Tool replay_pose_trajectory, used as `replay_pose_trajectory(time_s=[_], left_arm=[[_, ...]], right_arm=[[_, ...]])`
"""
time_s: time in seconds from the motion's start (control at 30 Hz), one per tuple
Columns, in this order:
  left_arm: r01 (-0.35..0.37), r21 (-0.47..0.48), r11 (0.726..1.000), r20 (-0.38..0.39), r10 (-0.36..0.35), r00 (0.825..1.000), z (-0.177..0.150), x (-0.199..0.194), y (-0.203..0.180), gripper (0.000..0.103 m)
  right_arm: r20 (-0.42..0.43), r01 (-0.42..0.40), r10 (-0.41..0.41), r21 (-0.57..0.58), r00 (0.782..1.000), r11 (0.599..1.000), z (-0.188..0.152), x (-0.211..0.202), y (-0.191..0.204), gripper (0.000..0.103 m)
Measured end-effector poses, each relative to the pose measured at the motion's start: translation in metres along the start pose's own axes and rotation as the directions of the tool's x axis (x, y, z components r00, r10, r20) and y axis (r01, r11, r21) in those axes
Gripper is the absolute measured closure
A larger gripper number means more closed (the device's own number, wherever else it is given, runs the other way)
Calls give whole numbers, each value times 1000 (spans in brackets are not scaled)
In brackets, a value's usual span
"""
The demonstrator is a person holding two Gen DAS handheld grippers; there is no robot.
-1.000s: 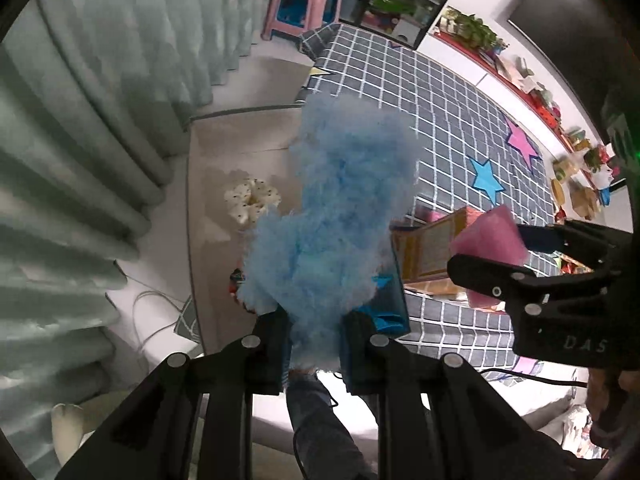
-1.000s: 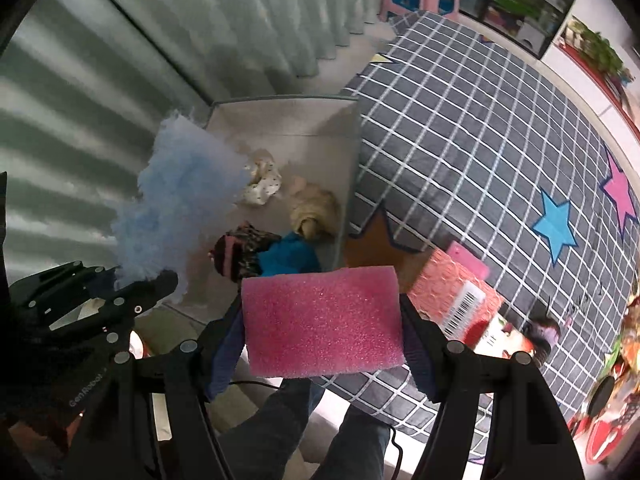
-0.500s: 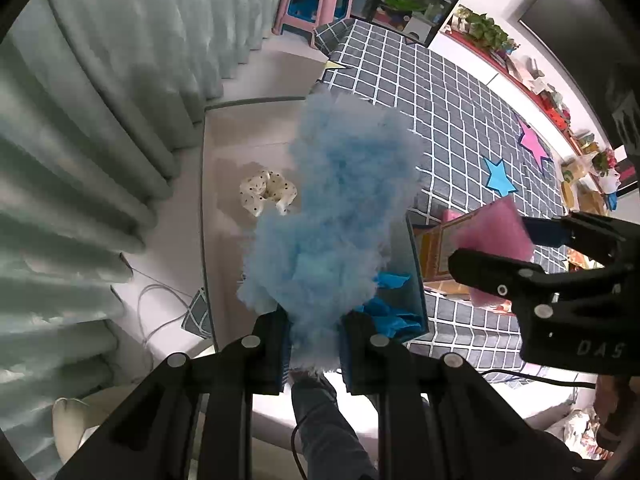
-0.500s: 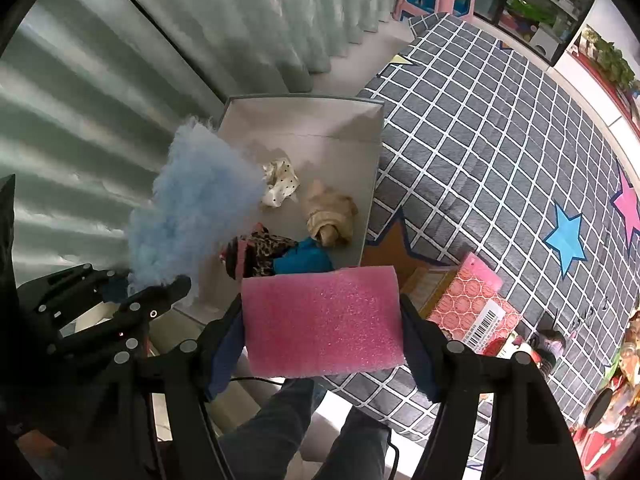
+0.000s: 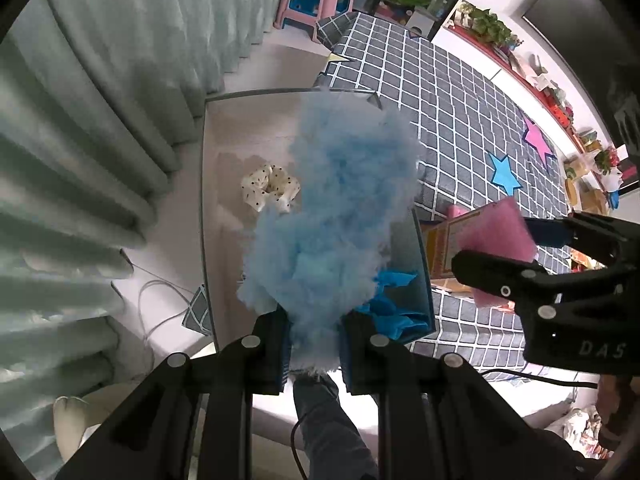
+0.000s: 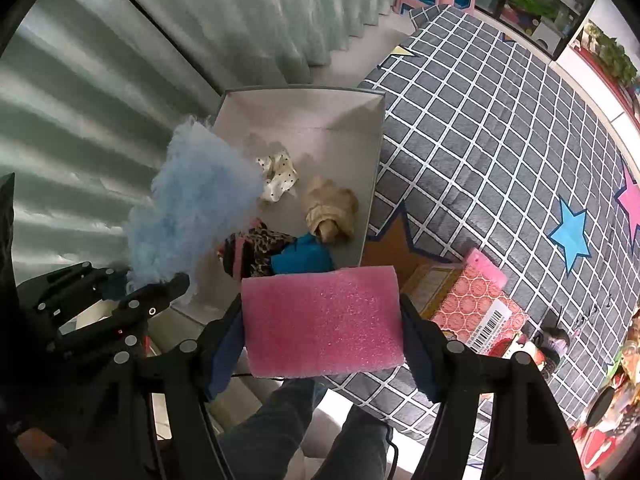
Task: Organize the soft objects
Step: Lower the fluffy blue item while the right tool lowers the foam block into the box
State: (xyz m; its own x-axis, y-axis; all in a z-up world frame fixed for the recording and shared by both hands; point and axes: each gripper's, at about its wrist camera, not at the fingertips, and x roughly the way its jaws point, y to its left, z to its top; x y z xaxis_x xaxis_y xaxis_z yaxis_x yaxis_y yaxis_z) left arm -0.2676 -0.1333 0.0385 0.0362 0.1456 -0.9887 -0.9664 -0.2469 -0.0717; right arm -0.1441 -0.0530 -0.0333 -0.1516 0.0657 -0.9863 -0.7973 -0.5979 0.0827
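Blue fluff [image 5: 340, 216] pinched between left fingers [image 5: 276, 344]

Blue fluff [image 5: 340, 216] hanging over box [image 6: 320, 116]; pink foam [image 6: 322, 320] level.

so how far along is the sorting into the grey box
Partly done. Already in the grey box: a dotted scrunchie, a tan cloth, a leopard-print piece and a blue cloth. In hand above it: blue fluff in the left gripper, a pink sponge in the right gripper. Both are unreleased.
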Motion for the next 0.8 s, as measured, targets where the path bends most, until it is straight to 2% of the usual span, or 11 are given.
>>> replay_pose_trajectory(time_s=[0.57, 0.8], left_arm=[[-3, 0, 1000, -19, 3, 1000, 4, 9, 4, 82], [-17, -23, 1000, -24, 16, 1000, 10, 19, 14, 82]], right_arm=[[-22, -5, 6, 7, 1000, 1000, 3, 11, -2, 32], [-37, 19, -20, -22, 999, 1000, 13, 24, 6, 32]])
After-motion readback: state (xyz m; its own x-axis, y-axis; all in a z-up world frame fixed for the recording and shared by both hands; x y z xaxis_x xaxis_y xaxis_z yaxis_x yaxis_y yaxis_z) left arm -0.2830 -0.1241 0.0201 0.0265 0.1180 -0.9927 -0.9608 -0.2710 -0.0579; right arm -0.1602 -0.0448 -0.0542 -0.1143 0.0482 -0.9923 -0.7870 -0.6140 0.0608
